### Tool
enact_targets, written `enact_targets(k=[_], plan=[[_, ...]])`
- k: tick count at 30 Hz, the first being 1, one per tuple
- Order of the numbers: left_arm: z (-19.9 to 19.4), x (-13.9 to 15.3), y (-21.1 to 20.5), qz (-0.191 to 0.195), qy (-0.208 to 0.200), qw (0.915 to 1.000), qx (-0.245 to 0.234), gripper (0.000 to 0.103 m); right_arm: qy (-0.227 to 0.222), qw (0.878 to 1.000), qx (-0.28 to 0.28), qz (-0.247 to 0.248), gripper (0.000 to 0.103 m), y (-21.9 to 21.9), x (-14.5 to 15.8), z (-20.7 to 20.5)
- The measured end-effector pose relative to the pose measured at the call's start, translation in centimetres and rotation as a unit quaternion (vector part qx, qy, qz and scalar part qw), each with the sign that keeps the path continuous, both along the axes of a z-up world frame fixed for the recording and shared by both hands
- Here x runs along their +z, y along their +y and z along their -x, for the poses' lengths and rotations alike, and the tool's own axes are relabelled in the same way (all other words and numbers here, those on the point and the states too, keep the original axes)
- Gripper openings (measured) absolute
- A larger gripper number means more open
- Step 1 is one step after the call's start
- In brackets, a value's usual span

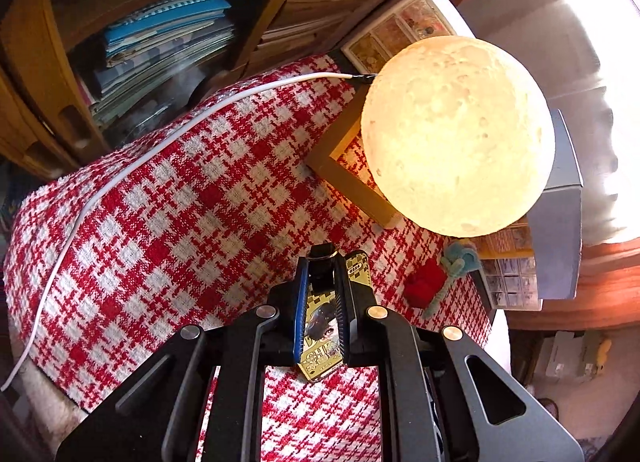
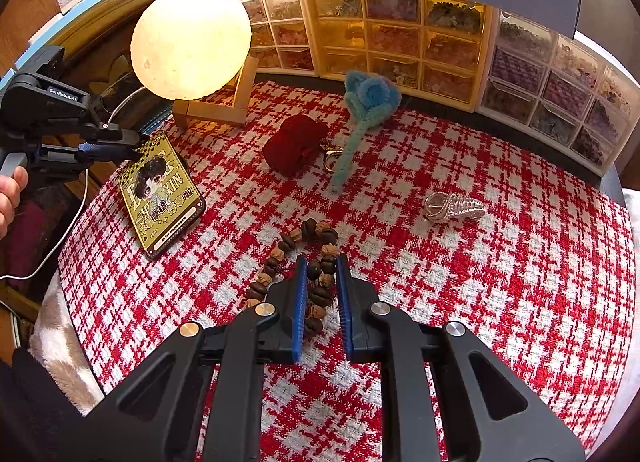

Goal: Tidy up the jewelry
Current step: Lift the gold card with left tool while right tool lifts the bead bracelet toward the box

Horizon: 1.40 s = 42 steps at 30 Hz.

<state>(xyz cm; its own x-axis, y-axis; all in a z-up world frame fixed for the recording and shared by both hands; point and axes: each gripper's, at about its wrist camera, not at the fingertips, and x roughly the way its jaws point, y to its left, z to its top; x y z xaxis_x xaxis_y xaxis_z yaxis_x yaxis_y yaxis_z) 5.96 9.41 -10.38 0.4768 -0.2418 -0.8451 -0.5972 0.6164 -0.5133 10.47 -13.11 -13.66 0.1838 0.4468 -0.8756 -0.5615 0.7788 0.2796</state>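
My left gripper is shut on a gold cartoon card tag by its top end; in the right wrist view the left gripper holds the tag tilted, its lower end near the cloth. My right gripper is partly open, its jaws on either side of a brown bead bracelet lying on the red-and-white cloth. A red plush charm, a blue yarn flower and a silver wire piece lie farther back.
A glowing moon lamp on a wooden stand sits at the back left, with a white cable. Bead drawer units line the back edge. Bookshelves stand beyond the table.
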Motion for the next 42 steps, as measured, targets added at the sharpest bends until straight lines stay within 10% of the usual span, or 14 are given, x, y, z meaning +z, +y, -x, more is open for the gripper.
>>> enact_targets(k=[42], plan=[[-3.9, 11.4, -11.6, -0.086, -0.14, 0.9678, -0.191, 0.01, -0.127, 0.992, -0.016, -0.01, 0.015, -2.4, 8.1, -2.6]])
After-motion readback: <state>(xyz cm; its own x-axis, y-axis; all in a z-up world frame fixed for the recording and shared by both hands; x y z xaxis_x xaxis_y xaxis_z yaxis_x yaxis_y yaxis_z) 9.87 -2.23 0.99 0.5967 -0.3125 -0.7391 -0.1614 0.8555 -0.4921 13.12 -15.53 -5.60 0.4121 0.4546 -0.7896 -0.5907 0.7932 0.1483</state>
